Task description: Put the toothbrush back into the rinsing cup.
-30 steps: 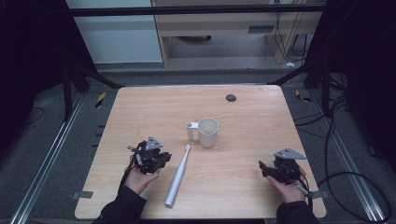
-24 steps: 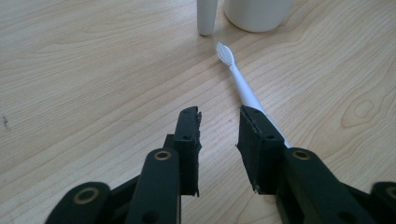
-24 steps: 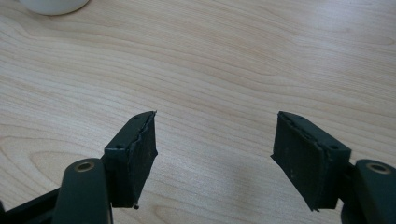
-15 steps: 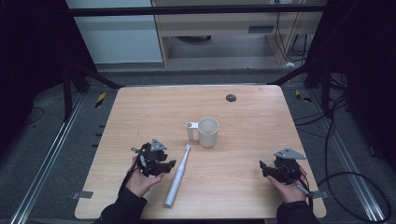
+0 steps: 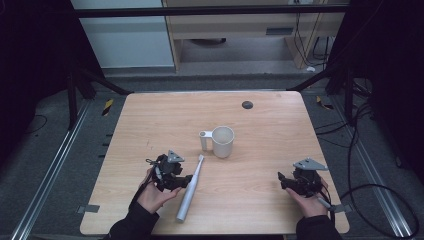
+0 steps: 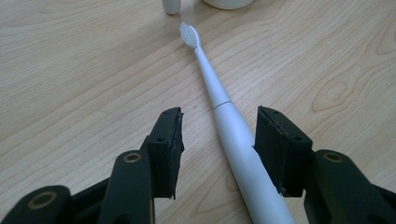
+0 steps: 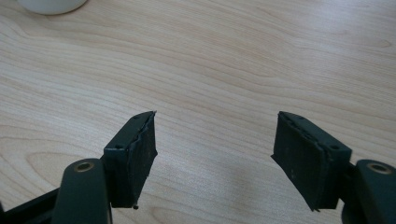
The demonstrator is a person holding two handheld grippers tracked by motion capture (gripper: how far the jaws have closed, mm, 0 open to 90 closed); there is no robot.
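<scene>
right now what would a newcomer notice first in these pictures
A long white electric toothbrush lies on the wooden table, between the open jaws of the left gripper, which have just been opening. A white mug stands mid-table beyond its bristles. The right gripper waits open near the right edge.

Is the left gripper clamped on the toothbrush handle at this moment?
No, the left gripper stands open, the toothbrush lying on the table between its jaws.
</scene>
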